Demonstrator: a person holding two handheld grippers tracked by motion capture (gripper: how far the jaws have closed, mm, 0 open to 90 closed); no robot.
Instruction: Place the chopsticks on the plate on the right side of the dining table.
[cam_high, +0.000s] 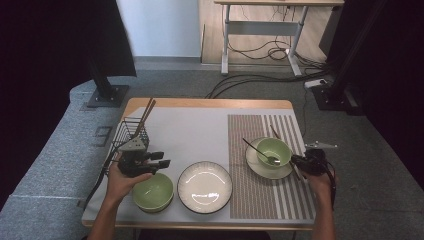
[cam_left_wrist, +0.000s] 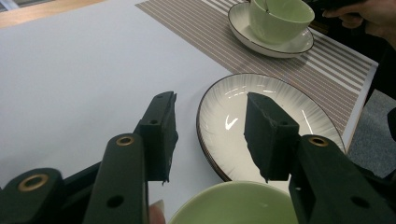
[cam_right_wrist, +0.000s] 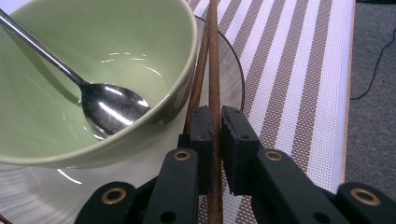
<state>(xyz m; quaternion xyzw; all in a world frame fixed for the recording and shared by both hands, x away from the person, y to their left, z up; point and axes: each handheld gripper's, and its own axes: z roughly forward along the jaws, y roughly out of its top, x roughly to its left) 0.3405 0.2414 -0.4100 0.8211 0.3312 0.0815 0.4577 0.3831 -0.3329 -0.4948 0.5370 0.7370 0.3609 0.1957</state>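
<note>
Striped placemat (cam_right_wrist: 299, 70) under clamped chopsticks (cam_right_wrist: 214, 70)

Glossy glaze is seen on the green bowl (cam_right_wrist: 93, 60); polished metal on the spoon (cam_right_wrist: 109, 105); matt wood on the chopsticks (cam_right_wrist: 214, 70).

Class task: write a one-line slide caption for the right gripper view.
Right gripper clamps wooden chopsticks beside a green bowl holding a spoon.

**Your grippers up close**

Your left gripper (cam_left_wrist: 210, 135) and right gripper (cam_right_wrist: 215, 126) are matte black, with blocky jaw pads, brass-ringed screw holes along each arm, black trailing cables and a grey three-cornered plate on top. Your forearms are bare, unsleeved.
</note>
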